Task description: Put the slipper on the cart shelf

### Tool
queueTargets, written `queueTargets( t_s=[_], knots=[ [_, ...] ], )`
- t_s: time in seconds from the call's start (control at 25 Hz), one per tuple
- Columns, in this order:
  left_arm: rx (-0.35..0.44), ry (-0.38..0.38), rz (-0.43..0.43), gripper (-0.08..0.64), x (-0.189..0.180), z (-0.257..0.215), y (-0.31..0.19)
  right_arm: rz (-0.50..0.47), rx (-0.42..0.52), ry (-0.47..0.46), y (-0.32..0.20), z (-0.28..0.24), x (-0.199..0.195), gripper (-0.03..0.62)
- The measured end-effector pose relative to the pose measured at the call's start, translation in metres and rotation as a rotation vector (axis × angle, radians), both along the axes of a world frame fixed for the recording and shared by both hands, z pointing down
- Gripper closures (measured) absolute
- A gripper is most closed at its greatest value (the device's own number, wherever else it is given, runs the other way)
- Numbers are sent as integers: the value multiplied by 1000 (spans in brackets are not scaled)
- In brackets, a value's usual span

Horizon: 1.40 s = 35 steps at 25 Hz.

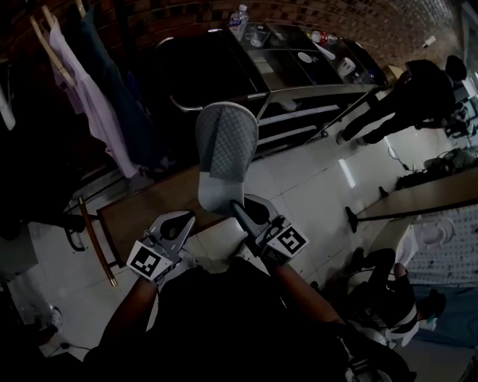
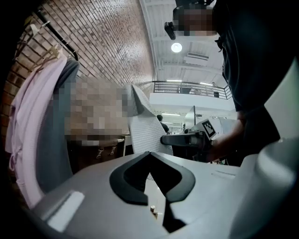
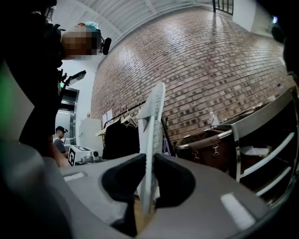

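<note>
A grey quilted slipper (image 1: 224, 149) stands upright, sole toward me, with my right gripper (image 1: 237, 207) shut on its lower heel end. In the right gripper view the slipper (image 3: 152, 130) shows edge-on, pinched between the two black pads of the right gripper (image 3: 148, 158). My left gripper (image 1: 183, 218) hangs just left of the slipper, shut and holding nothing; in its own view the left gripper (image 2: 149, 154) has its tips together, with the slipper (image 2: 147, 130) beyond them. The metal cart (image 1: 299, 97) with its shelves stands ahead to the right, beyond the slipper.
A clothes rail with a pink garment (image 1: 89, 97) hangs at the left. A low wooden board (image 1: 149, 205) lies under the grippers. Bottles (image 1: 239, 19) stand on the cart top. A person (image 1: 407, 97) stands at the far right near a table (image 1: 433, 198).
</note>
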<state>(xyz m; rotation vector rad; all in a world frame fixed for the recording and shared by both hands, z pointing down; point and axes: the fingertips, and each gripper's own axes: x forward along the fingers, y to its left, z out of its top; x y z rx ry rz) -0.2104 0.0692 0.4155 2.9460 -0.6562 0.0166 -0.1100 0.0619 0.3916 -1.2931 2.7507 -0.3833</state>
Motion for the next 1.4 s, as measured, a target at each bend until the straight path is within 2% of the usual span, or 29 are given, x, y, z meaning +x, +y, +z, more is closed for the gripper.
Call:
queueTargets(
  t_s=[0.28,0.44,0.76,1.0,1.16,1.4],
  knots=[
    [18,-29,29,558,75,-14,-3,33,26,-26,1,-8,78,532],
    [51,-49,70,558,137,-19,4,40,41,-34,2,-8,131,532],
    [52,-44,109,558,266,-27,13,65,61,-38,15,-9,247,533],
    [49,-41,129,558,345,-28,22,86,49,-49,25,-2,320,532],
    [39,-55,153,558,371,-24,23,106,33,-55,26,5,346,532],
    [20,-49,174,558,380,-13,8,145,12,-51,15,15,363,532]
  ],
)
